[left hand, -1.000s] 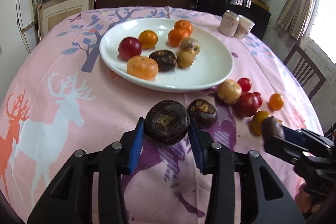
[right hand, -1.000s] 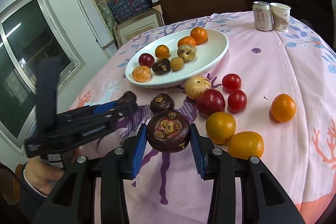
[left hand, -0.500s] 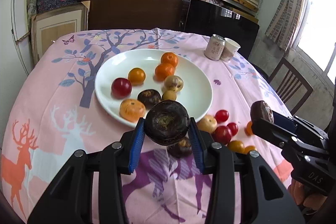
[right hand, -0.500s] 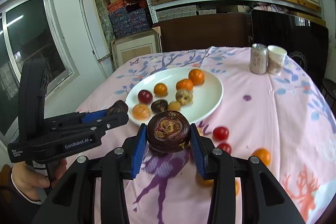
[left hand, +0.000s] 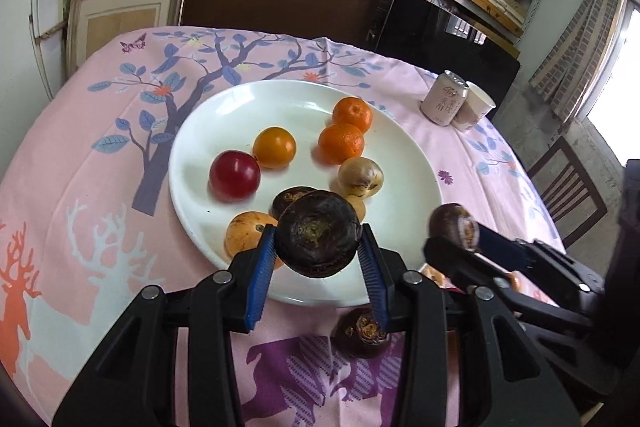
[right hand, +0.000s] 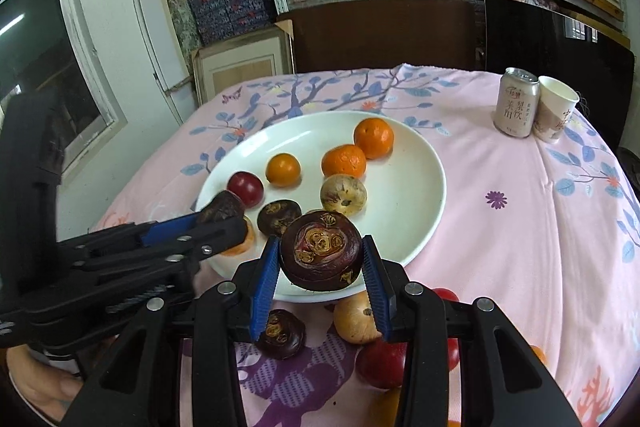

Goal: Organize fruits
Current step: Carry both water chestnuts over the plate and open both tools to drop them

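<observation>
The left gripper (left hand: pixel 318 259) pinches a dark purple mangosteen (left hand: pixel 318 233) between its blue pads, held above the near rim of the white plate (left hand: pixel 416 203). The right gripper (right hand: pixel 320 269) clamps a second mangosteen (right hand: pixel 322 251), its patterned underside facing the camera, also over the plate's near edge — the two tools sit side by side, close together. On the plate, fruits cluster left and centre: two tangerines (left hand: pixel 346 131), a red fruit (left hand: pixel 235 175), an orange one (left hand: pixel 274 147). The plate's right half lies bare, open white right up to the rim. A loose mangosteen (right hand: pixel 280 333) rests on the pink tablecloth (right hand: pixel 520 227) just short of the plate. A can (right hand: pixel 516 103) and paper cup (right hand: pixel 556 109) stand well apart at the far right edge.
</observation>
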